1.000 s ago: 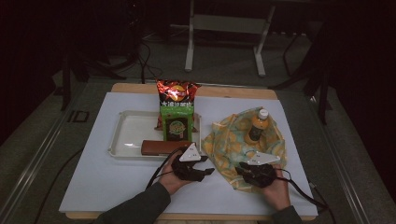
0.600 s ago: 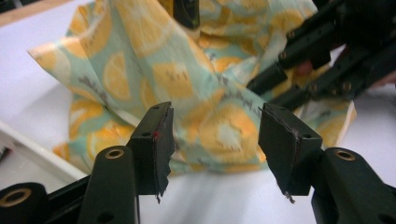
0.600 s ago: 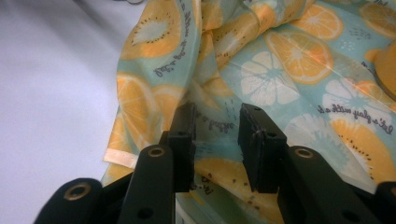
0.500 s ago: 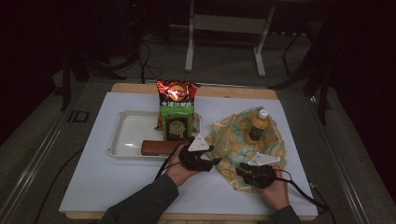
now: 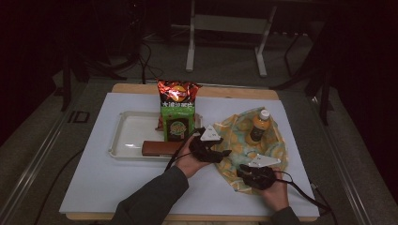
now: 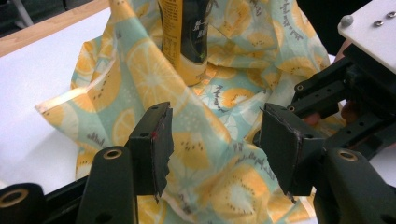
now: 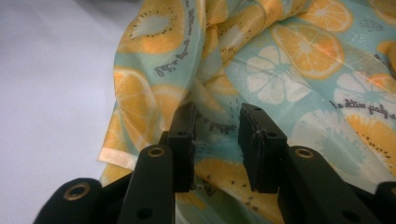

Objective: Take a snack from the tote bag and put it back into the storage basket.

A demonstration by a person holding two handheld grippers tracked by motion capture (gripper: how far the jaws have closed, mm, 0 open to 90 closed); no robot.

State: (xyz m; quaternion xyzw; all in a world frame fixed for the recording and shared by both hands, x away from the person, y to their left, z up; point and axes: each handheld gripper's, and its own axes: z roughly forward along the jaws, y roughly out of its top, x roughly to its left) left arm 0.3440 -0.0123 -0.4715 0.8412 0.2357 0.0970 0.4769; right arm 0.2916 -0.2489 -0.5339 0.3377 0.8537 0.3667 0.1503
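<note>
A cloth (image 5: 241,140) printed with orange and kiwi slices lies crumpled on the white table, right of centre. An amber bottle (image 5: 258,125) with a white cap stands on it. My left gripper (image 5: 220,152) hovers over the cloth's left edge. In the left gripper view its jaws (image 6: 212,140) stand wide apart, with a raised fold of the cloth (image 6: 196,154) behind them and the bottle (image 6: 184,42) beyond. My right gripper (image 5: 246,172) rests at the cloth's near edge. In the right gripper view it (image 7: 217,135) is open just above the cloth (image 7: 289,70), touching nothing.
A white tray (image 5: 126,136) lies left of the cloth, with a green box (image 5: 177,124) standing in it and a brown bar (image 5: 159,148) at its near rim. A red snack bag (image 5: 178,93) stands behind the box. Bare table (image 5: 117,183) stretches to the front left.
My left hand has lifted and moved away from me and to the right, from beside the brown bar onto the cloth's left edge. The right hand has stayed put.
</note>
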